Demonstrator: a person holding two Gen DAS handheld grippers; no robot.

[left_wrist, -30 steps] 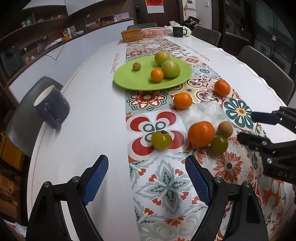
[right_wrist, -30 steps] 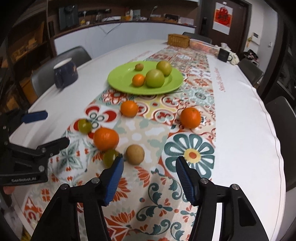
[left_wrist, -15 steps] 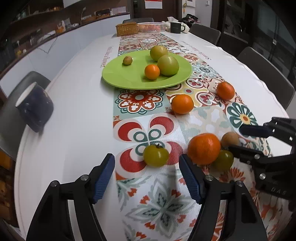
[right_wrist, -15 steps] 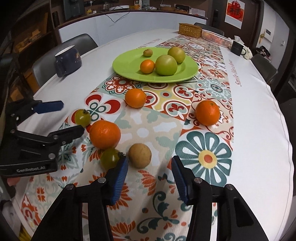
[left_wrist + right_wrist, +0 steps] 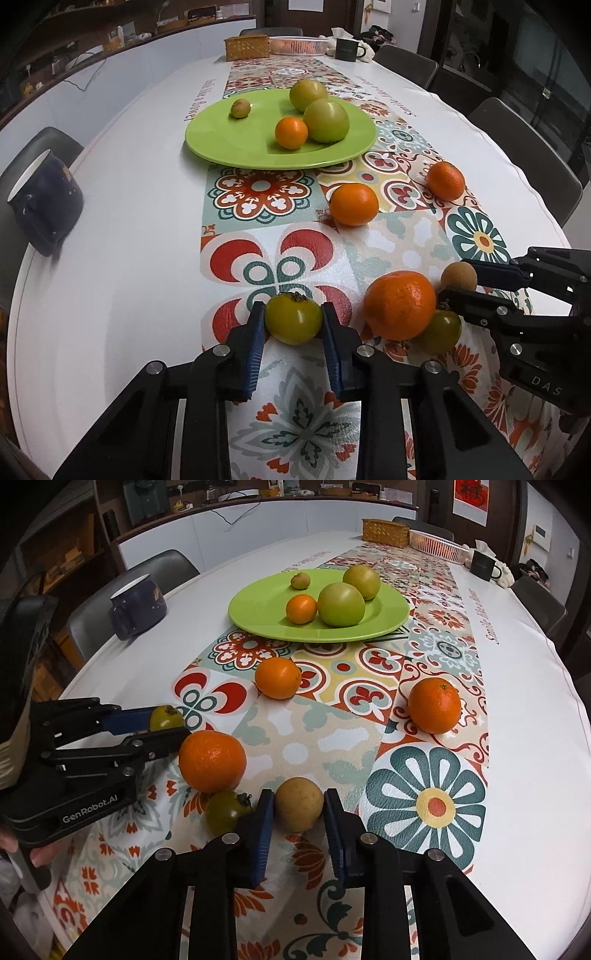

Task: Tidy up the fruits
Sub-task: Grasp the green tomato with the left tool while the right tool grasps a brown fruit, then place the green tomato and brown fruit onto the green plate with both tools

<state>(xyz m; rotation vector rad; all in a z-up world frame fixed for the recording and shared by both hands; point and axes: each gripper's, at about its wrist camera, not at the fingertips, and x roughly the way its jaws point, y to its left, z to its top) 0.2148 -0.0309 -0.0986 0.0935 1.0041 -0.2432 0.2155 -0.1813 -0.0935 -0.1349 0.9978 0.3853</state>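
A green plate (image 5: 221,142) (image 5: 255,614) holds two green fruits, a small orange and a small brownish fruit. My left gripper (image 5: 293,325) is shut on a green tomato (image 5: 293,321) on the patterned runner; it also shows in the right wrist view (image 5: 166,718). My right gripper (image 5: 299,808) is shut on a small brown fruit (image 5: 299,803), which also shows in the left wrist view (image 5: 458,275). A big orange (image 5: 399,304) (image 5: 212,757) and a second green tomato (image 5: 441,332) (image 5: 225,810) lie between the grippers.
Two more oranges (image 5: 277,677) (image 5: 434,705) lie on the runner nearer the plate. A dark blue mug (image 5: 44,206) stands near the table's left edge. A wicker box (image 5: 246,47), a basket and a dark cup stand at the far end. Chairs surround the table.
Both grippers moved forward and closed: the left onto the green tomato, the right onto the brown fruit. The fruits on the plate have not moved.
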